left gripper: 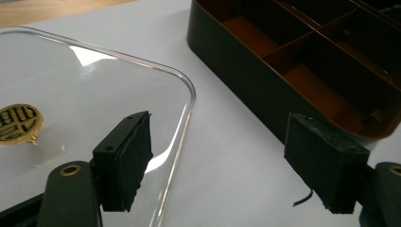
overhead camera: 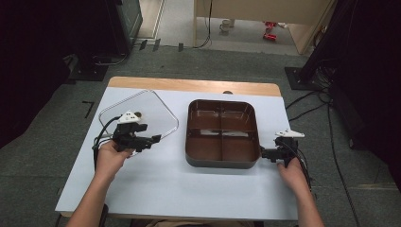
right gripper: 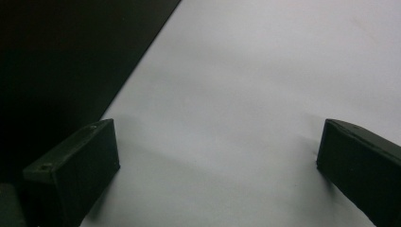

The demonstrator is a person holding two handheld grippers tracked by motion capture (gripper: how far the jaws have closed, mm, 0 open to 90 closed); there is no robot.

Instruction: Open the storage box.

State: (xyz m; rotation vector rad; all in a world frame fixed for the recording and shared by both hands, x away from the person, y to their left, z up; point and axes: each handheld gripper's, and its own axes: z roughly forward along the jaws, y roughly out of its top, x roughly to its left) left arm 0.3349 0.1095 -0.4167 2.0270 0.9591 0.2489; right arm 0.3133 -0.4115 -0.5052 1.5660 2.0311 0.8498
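Left gripper (left gripper: 217, 165) released over clear lid (left gripper: 85, 94) edge; right gripper (right gripper: 213, 175) released beside box (overhead camera: 222, 134) wall.

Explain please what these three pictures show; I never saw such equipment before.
A person sits at a white table and holds a hand tool with a two-jaw claw in each hand. One picture looks down from above; the other two come from cameras on each claw. On the table lie a clear square lid with a gold emblem and a brown box with four compartments. The left claw is open at the lid's edge, holding nothing. The right claw is open beside the box's corner.
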